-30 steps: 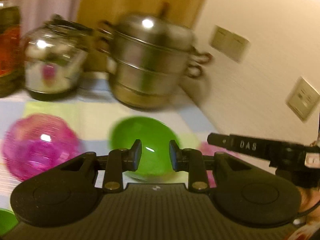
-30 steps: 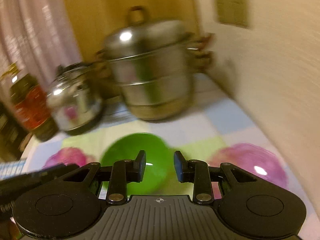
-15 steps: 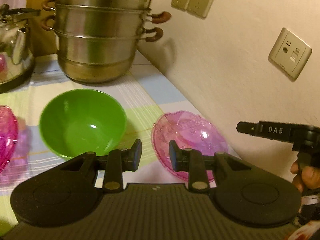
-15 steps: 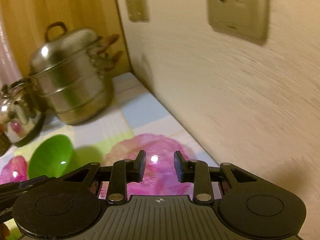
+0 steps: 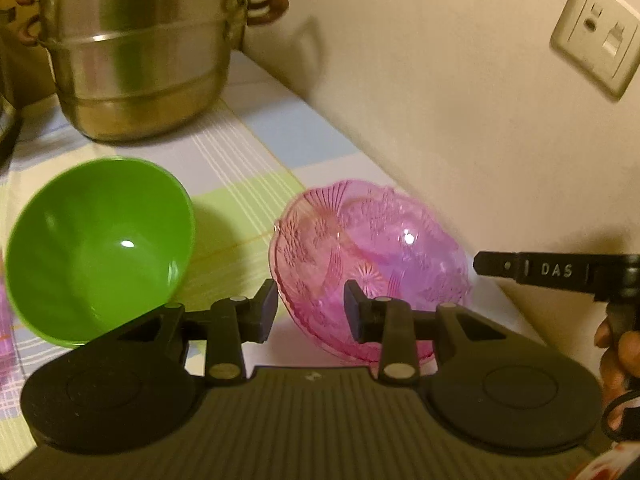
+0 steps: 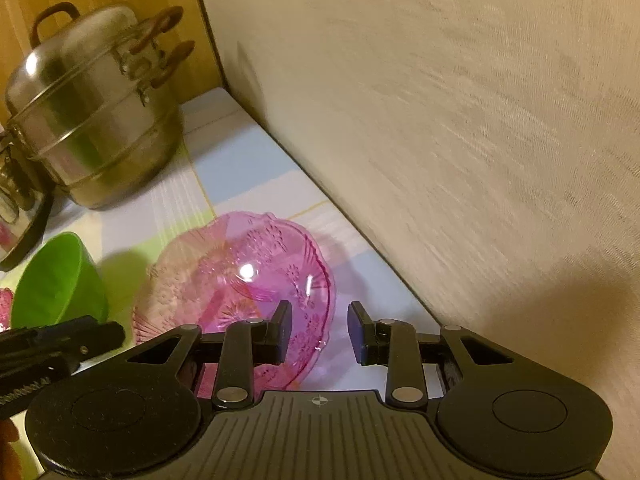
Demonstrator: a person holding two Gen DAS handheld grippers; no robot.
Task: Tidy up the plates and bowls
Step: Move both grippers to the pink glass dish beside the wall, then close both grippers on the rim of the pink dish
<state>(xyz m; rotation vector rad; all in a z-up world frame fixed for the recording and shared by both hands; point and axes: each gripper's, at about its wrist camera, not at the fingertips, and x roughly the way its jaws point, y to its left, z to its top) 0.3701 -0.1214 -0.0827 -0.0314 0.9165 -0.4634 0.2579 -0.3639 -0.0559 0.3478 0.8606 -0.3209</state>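
Two wall sockets (image 5: 595, 36) and a hand (image 5: 618, 356) at 3 o'clock are seen only in the left view. The pink bowl (image 5: 372, 248) is set on the checked cloth (image 5: 240, 160) by the wall, mouth up; being round, no long side is shown. The green bowl (image 5: 96, 248) is seen at its 9 o'clock, the steel pot (image 6: 92, 120) at 11. The left gripper (image 5: 310, 310) is opening around the pink rim, unpressed. The right gripper (image 6: 320, 330) is kept partly open, empty.

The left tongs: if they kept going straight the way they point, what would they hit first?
Probably the near rim of the pink patterned glass bowl, which sits just beyond the left tongs. Their jaws are opening, with nothing gripped. Depth is hard to judge here.
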